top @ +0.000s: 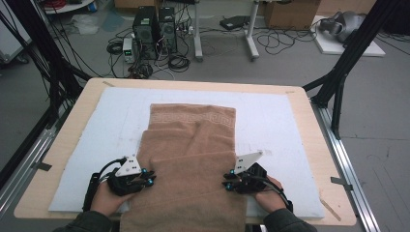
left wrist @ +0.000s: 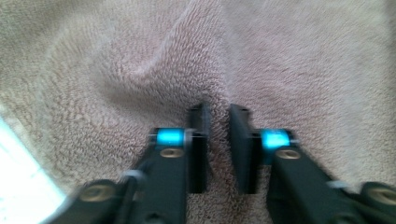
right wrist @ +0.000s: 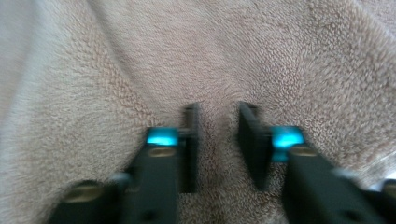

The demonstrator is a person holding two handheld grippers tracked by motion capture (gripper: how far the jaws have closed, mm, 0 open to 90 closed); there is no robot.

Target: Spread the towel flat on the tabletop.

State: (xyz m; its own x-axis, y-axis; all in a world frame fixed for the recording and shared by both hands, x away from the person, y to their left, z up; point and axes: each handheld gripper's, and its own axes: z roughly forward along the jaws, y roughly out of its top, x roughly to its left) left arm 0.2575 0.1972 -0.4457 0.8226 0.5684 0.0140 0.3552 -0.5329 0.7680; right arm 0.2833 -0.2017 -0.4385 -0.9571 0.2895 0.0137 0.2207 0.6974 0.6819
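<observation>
In the left gripper view the left gripper (left wrist: 218, 140) has its jaws drawn close, a narrow ridge of towel (left wrist: 280, 56) pinched up between the pads; I read that as a grip on the cloth. The right gripper (right wrist: 218, 140) stands a little wider, with a fold of the same pile rising in the gap. Its pads seem to press the fold, though the blur leaves some doubt.

From the high view, the left gripper (top: 140, 180) bites the towel's left edge and the right gripper (top: 234, 181) its right edge, both near the front edge of the table (top: 309, 145). Each hand (top: 109, 198) comes in from the front.

The towel (top: 193, 145) lies lengthwise down the middle of the white mat (top: 270, 125), its near end hanging over the table's front edge and its patterned border toward the far edge. A loose fold crosses its middle.

The risks lie in the grips. If either pinch holds only the top layer, lifting would peel the layers apart instead of carrying the fold. The right side's looser hold could slip, so one side trails and the fold lands crooked. The overhanging end could also drag the cloth toward the person.
</observation>
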